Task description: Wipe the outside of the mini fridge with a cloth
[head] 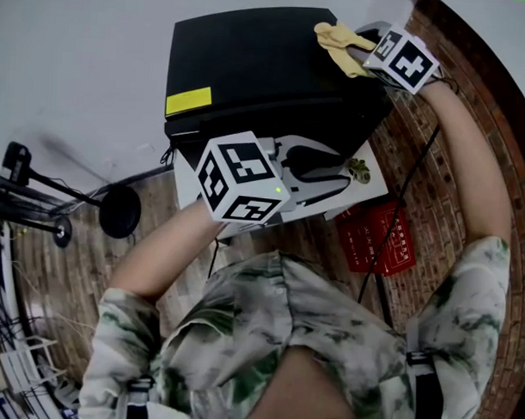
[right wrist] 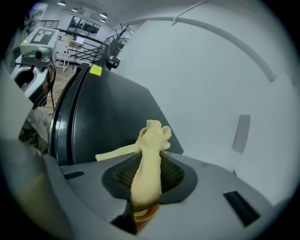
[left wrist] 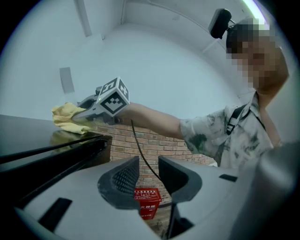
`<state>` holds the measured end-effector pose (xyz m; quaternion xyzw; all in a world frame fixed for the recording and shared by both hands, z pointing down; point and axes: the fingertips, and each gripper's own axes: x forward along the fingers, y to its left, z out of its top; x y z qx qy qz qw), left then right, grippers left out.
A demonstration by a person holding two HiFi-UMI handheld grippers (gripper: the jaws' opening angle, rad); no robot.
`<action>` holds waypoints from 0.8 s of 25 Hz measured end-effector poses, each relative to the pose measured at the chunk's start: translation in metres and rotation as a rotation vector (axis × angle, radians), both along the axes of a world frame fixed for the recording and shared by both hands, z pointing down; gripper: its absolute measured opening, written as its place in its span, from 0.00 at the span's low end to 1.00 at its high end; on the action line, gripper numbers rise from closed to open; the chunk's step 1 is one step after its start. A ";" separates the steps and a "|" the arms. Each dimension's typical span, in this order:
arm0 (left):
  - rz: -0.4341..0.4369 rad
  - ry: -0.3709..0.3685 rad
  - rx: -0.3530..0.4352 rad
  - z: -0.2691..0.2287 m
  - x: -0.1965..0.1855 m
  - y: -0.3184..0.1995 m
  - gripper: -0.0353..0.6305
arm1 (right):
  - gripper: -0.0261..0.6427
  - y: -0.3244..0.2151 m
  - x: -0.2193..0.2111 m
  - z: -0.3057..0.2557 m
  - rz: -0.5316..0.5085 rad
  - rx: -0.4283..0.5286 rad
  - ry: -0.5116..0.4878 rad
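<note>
- Floor [head: 71,275] of red-brown brick and one pale wall [head: 78,60] are the largest surfaces we see.
- We count one mini fridge [head: 259,75], a black box. It stands upright against that wall, with its glossy top facing up and its front toward the person. In the right gripper view its door seam runs along the near side.
- We count two claws, each carrying one of the two marker cubes [head: 242,178].
- The left claw [left wrist: 149,176] hangs in front of the fridge, just below the front edge of its top. Its jaws are spread with nothing between them, and through the gap we see only brick and the red box.
- The right claw [right wrist: 147,176] reaches across to the far right corner of the fridge top. Its jaws are pressed together, pinching the cloth.
- One stand [head: 116,209] with a round black base sits on the floor, well apart to the fridge's left.
- One red box [head: 377,238] lies on the floor near the fridge's front right corner.
- We count one cloth [right wrist: 149,159], yellow, resting on the fridge top at that far right corner.
- Its long axis follows the right claw, running from between the jaws out toward the wall. The free end is bunched, and a thin strip trails off to the left.
- One yellow sticker [head: 188,100] sits at the front left of the fridge top.
</note>
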<state>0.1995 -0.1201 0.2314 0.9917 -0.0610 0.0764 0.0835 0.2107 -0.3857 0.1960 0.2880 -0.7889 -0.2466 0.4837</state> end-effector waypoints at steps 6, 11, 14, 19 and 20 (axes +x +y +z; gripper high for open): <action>-0.036 0.006 0.001 0.000 -0.005 -0.007 0.23 | 0.18 0.009 -0.078 -0.026 -0.155 0.040 -0.029; -0.073 0.002 0.001 0.001 -0.018 -0.011 0.23 | 0.18 0.017 -0.156 -0.032 -0.285 0.061 -0.011; -0.096 0.001 -0.002 0.002 -0.027 -0.012 0.23 | 0.18 0.019 -0.197 -0.029 -0.342 0.063 0.010; -0.132 -0.003 -0.008 0.005 -0.039 -0.016 0.23 | 0.18 0.018 -0.247 -0.017 -0.404 0.084 0.064; -0.137 -0.003 -0.009 0.006 -0.041 -0.016 0.23 | 0.18 0.016 -0.251 -0.013 -0.405 0.084 0.086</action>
